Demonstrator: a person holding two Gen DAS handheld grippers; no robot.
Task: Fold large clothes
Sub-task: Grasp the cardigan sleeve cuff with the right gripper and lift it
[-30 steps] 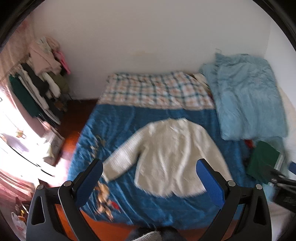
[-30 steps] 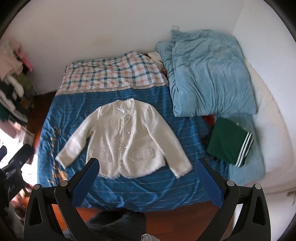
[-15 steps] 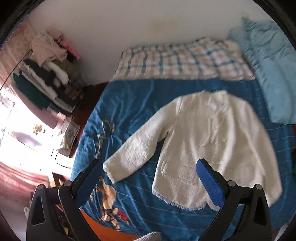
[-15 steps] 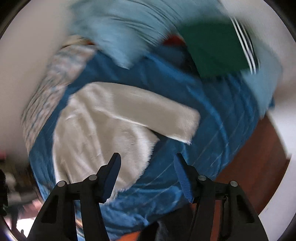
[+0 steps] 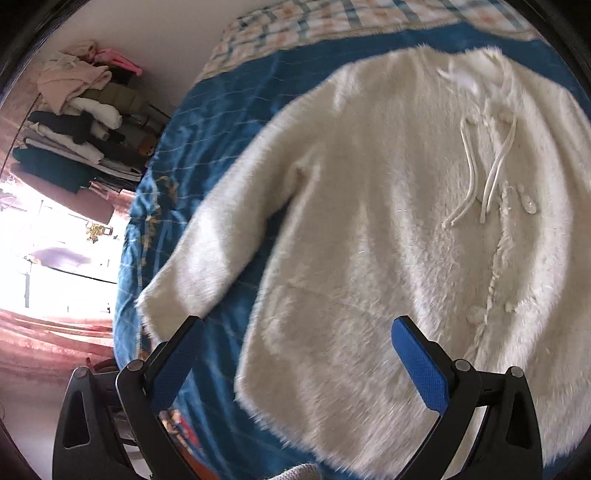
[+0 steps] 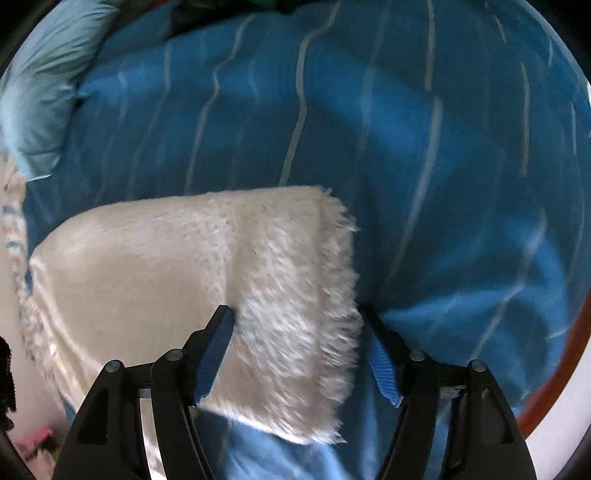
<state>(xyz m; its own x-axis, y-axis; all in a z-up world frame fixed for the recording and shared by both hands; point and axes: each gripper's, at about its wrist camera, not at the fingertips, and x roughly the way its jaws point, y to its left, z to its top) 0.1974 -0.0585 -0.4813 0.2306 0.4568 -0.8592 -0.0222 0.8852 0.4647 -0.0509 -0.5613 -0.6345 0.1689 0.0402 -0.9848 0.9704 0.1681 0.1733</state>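
Fingers of the right gripper (image 6: 299, 343) stand apart, straddling the fringed cuff (image 6: 325, 295) of the white jacket (image 5: 388, 221). Its sleeve runs away leftward. The left gripper (image 5: 295, 354) gapes above the hem, collar pointing away. Beneath lies the blue bedspread (image 6: 406, 129); stacked clothes (image 5: 74, 122) sit far left.

fluffy cream-white cardigan (image 5: 388, 229) with white drawstrings; deep blue bedspread (image 6: 406, 129) with pale thin stripes; checked pillowcase (image 5: 332, 18) in teal, peach and white.
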